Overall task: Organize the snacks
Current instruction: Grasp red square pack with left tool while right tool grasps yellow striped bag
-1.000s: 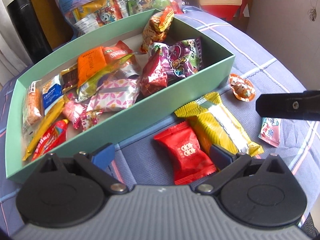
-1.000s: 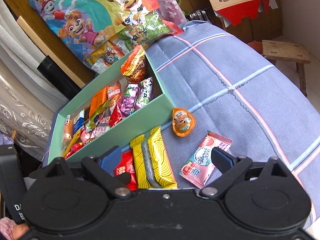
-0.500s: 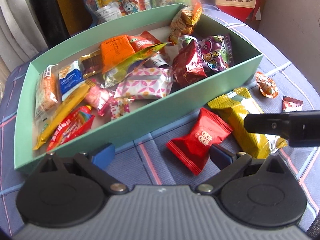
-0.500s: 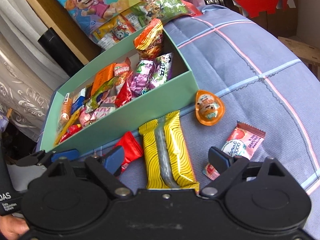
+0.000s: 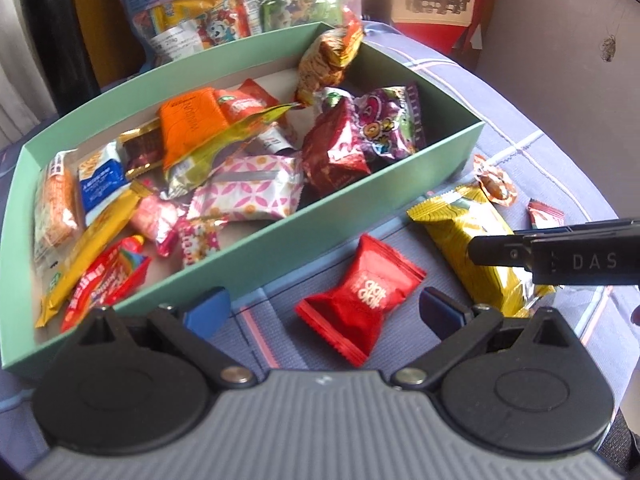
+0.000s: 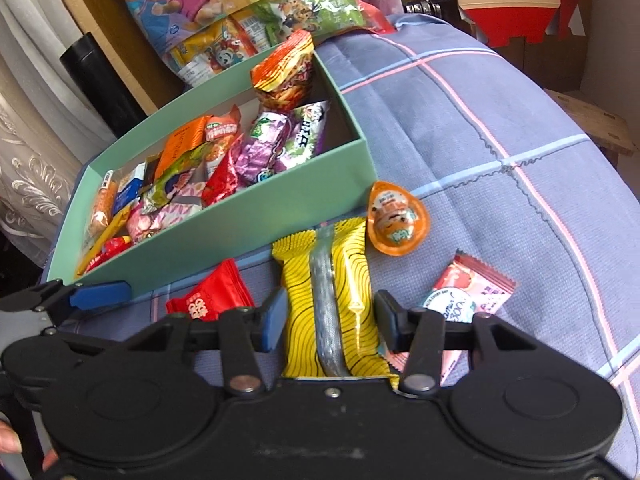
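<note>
A mint green box (image 5: pixel 280 248) (image 6: pixel 240 220) holds several wrapped snacks. On the blue checked cloth in front of it lie a red packet (image 5: pixel 360 296) (image 6: pixel 212 296) and a long yellow packet (image 5: pixel 460 216) (image 6: pixel 352 264). My right gripper (image 6: pixel 330 320) is closing, and its pads touch both long edges of the yellow packet's near end. My left gripper (image 5: pixel 324 310) stands open, pointing down at the red packet, which lies between and just ahead of its blue fingertips (image 5: pixel 208 308). An orange egg-shaped sweet (image 6: pixel 396 220) and a pink sachet (image 6: pixel 468 296) lie to the right.
Big cartoon snack bags (image 6: pixel 224 8) lean behind the box. A black cylinder (image 6: pixel 100 76) stands at the back left and a red paper item (image 6: pixel 512 4) at the back right. A wooden stool (image 6: pixel 592 120) stands beyond the cloth's right edge.
My right gripper shifted left from over the pink sachet to the yellow packet and its jaws narrowed onto it. The red packet now lies turned at an angle. The left gripper stayed open.
</note>
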`<state>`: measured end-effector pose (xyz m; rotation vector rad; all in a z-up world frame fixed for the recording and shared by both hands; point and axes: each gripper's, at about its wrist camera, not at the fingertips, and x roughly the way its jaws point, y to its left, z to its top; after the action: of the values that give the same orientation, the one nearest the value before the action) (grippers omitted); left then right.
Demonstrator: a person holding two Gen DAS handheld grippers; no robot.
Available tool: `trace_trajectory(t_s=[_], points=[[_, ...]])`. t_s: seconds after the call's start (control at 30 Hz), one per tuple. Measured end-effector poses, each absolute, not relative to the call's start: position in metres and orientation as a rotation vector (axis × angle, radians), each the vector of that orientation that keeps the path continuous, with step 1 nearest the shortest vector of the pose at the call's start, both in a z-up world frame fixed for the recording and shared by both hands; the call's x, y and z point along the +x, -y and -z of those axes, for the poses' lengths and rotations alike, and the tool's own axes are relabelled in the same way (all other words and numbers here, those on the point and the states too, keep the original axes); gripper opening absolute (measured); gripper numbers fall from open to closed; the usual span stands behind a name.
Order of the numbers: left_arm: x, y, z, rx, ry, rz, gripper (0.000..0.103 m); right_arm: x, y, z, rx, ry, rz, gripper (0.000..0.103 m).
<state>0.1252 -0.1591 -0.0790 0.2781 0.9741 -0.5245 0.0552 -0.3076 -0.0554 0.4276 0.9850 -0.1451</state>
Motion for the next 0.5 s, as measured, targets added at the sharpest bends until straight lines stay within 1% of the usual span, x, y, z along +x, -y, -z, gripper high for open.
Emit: trace_trajectory(t_s=[0.07, 0.1, 0.13, 0.17, 0.2, 0.23, 0.3, 0.4, 0.5], points=[[0.125, 0.169, 0.082, 0.303, -0.974, 0.539, 0.099, 0.052, 0.313, 0.056, 0.442, -0.984, 0.144, 0.047], [0.125, 0.173, 0.083, 0.312, -0.974, 0.540, 0.089, 0.051, 0.313, 0.056, 0.443, -0.983, 0.144, 0.047], [0.126, 0.176, 0.085, 0.312, -0.981, 0.546, 0.075, 0.051, 0.313, 0.056, 0.443, -0.983, 0.144, 0.047], [0.126, 0.177, 0.086, 0.303, -0.994, 0.556, 0.066, 0.051, 0.313, 0.057, 0.442, -0.981, 0.146, 0.048], [0.126, 0.178, 0.087, 0.295, -1.006, 0.565, 0.049, 0.050, 0.313, 0.056, 0.441, -0.980, 0.148, 0.048], [0.125, 0.178, 0.087, 0.299, -1.004, 0.571, 0.042, 0.050, 0.312, 0.056, 0.440, -0.979, 0.148, 0.049], [0.120, 0.179, 0.088, 0.324, -0.995, 0.575, 0.037, 0.049, 0.309, 0.056, 0.432, -0.976, 0.148, 0.051], [0.116, 0.174, 0.087, 0.307, -1.002, 0.572, 0.037, 0.050, 0.303, 0.057, 0.405, -0.972, 0.146, 0.054], [0.118, 0.169, 0.086, 0.278, -1.008, 0.559, 0.037, 0.053, 0.293, 0.059, 0.333, -0.967, 0.147, 0.054]])
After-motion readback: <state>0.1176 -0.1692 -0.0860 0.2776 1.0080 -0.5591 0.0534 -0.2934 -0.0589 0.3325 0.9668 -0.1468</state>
